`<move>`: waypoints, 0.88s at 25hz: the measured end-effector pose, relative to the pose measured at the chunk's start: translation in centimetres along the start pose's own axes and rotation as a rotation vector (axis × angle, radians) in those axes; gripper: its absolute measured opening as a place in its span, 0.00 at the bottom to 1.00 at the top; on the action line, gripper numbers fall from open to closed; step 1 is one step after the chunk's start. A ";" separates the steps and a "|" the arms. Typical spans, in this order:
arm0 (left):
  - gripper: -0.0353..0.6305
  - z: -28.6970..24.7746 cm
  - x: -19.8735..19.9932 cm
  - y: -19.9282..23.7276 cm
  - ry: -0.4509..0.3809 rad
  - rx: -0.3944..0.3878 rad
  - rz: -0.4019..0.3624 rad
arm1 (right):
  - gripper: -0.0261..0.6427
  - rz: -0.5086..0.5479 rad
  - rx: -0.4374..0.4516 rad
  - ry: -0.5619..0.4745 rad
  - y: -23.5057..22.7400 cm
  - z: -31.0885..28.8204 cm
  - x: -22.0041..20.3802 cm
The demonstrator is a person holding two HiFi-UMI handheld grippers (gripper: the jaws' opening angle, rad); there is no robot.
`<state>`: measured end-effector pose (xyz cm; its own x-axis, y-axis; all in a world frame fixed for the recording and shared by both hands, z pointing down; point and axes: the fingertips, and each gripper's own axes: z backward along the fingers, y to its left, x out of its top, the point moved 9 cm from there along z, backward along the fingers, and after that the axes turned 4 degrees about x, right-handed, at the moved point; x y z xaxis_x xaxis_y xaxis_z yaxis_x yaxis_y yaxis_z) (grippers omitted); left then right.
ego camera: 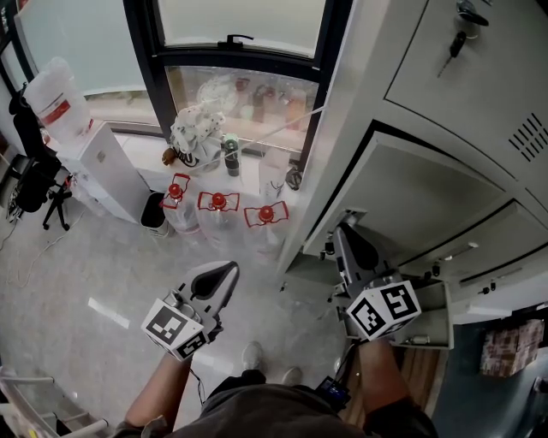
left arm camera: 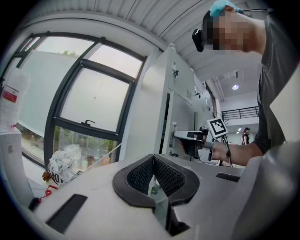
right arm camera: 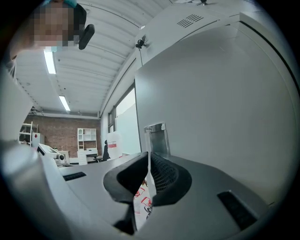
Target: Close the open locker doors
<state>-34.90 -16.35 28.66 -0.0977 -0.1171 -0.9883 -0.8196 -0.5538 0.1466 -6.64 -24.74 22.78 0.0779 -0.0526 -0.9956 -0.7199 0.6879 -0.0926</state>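
Now we hold two claws, both pressed together with nothing between them. Our right claw [ego camera: 346,233] points at one open locker door [ego camera: 428,192], its tips just beside the grey face by a single metal label holder [right arm camera: 156,138]. At least one more door [ego camera: 425,318] stands ajar below. Our left claw [ego camera: 229,271] hangs over the floor [ego camera: 103,282], apart from the lockers. Three red-handled bottles [ego camera: 218,205] line the floor's edge under the window.

**Office-meets-workshop loft, locker corner**

I'm seeing grey metal lockers [ego camera: 445,77], a water dispenser [ego camera: 107,171] and spare water jugs [ego camera: 218,218] under a big window [ego camera: 240,26]. Further off there's a brick wall [right arm camera: 51,133], white shelves [right arm camera: 88,139] and strip lights [right arm camera: 48,62]. Shared workspace, I reckon.
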 end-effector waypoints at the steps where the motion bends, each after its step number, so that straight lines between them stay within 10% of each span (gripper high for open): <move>1: 0.07 -0.1 0.0 0.1 0.002 0.001 0.001 | 0.06 -0.002 -0.003 0.000 -0.1 -0.1 -0.1; 22: 0.07 -1.1 -0.2 1.7 0.011 -0.011 0.018 | 0.06 -0.004 -0.038 0.022 -1.3 -1.8 -0.5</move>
<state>-35.64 -18.15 29.10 -0.1056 -0.1362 -0.9850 -0.8117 -0.5604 0.1645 -7.00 -26.96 23.38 0.0657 -0.0719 -0.9952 -0.7451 0.6598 -0.0969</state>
